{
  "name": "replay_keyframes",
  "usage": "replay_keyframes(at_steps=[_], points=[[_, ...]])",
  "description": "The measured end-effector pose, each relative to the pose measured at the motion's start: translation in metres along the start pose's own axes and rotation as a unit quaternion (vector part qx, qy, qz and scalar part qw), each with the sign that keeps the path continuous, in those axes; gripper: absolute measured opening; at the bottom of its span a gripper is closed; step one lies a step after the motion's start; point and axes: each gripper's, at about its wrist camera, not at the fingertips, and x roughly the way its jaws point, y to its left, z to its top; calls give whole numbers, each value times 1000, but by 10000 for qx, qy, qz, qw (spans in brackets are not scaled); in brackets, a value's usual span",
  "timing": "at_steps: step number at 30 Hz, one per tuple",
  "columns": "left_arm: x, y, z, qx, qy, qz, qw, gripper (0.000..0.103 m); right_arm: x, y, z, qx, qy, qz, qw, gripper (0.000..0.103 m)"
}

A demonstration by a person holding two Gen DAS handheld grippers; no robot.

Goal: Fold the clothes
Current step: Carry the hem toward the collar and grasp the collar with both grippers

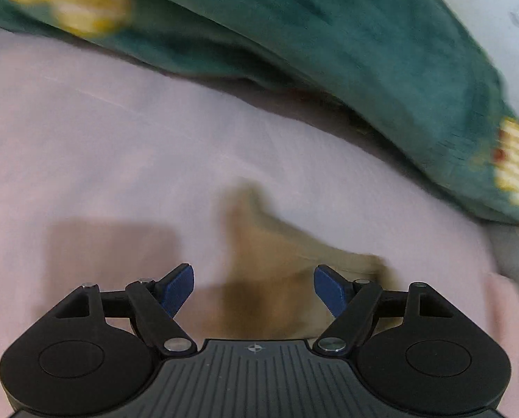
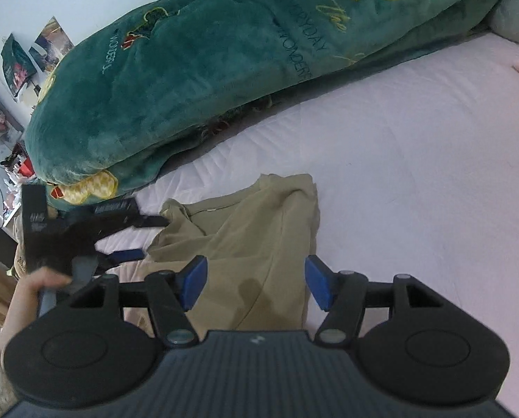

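Note:
A tan garment lies crumpled on the pink bed sheet. My right gripper is open and hovers just above the garment's near part, its blue fingertips on either side of the cloth. My left gripper is open over the blurred tan garment. The left gripper also shows in the right wrist view at the garment's left edge, open, held by a hand.
A big green plush blanket with yellow bear patches lies along the far side of the bed, also in the left wrist view. A grey pillow sits at far right. A cluttered desk stands at left by the wall.

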Motion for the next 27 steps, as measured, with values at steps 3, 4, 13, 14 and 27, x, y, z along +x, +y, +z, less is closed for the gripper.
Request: replay_keyframes(at_steps=[3, 4, 13, 14, 27], points=[[37, -47, -9, 937, 557, -79, 9940, 101, 9, -6, 2, -27, -6, -10, 10000, 62], [41, -57, -11, 1058, 554, 24, 9928, 103, 11, -8, 3, -24, 4, -17, 10000, 62], [-16, -83, -12, 920, -88, -1331, 9868, 102, 0, -2, 9, -330, -223, -92, 9992, 62], [-17, -85, -11, 1040, -58, -1285, 9862, 102, 0, 0, 11, -359, -216, -107, 9991, 62], [19, -80, 10, 1856, -54, 943, 9781, 102, 57, -23, 60, 253, 61, -514, 9983, 62]])
